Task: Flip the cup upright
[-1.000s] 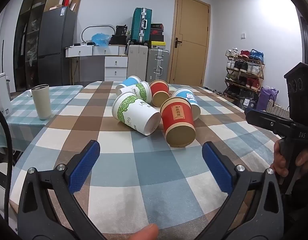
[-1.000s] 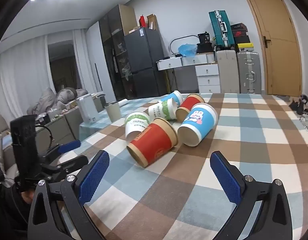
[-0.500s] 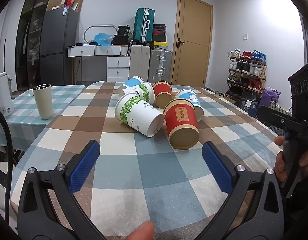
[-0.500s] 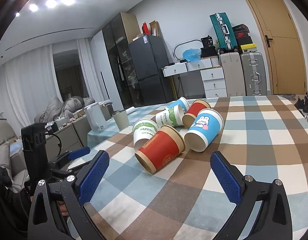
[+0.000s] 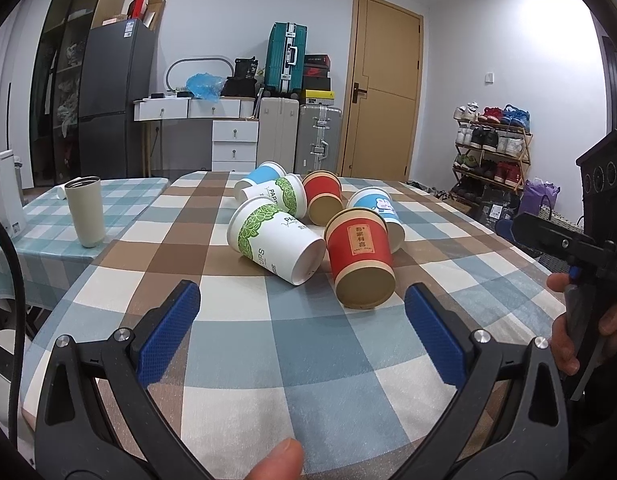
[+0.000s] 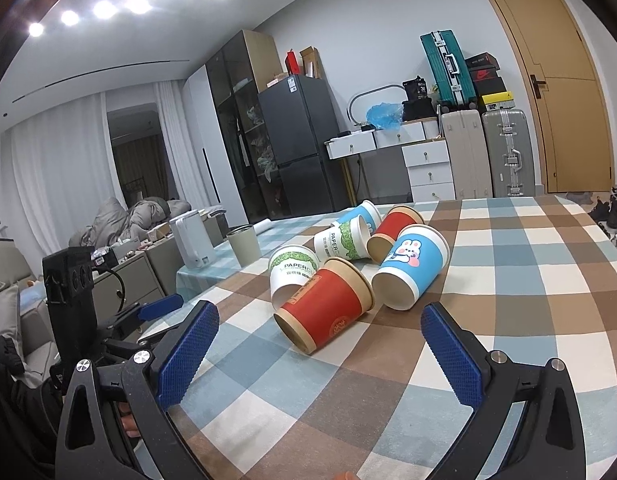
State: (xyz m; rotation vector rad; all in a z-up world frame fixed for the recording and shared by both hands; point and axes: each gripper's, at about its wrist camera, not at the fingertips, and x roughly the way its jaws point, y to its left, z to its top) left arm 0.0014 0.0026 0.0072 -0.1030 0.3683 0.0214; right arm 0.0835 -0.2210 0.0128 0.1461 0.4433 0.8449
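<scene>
Several paper cups lie on their sides in a cluster on the checked tablecloth. Nearest is a red cup (image 5: 360,256) (image 6: 326,308), its base toward me. Beside it lie a white and green cup (image 5: 274,246) (image 6: 293,270) and a blue bunny cup (image 5: 374,208) (image 6: 414,266). Behind them lie another red cup (image 5: 322,198) (image 6: 392,228), another green one (image 5: 276,198) (image 6: 342,240) and a blue one (image 5: 256,176) (image 6: 360,212). My left gripper (image 5: 302,320) is open and empty, short of the cluster. My right gripper (image 6: 320,344) is open and empty, just before the red cup.
A beige tumbler (image 5: 85,211) (image 6: 244,244) stands upright on the adjoining table at the left, next to a white kettle (image 6: 192,242). The table's right edge (image 5: 520,248) lies near my right hand. Suitcases, drawers and a fridge line the far wall.
Both grippers have tilted up and drawn back slightly, so the cups sit lower in both views. Both stay open. The cups have not moved.
</scene>
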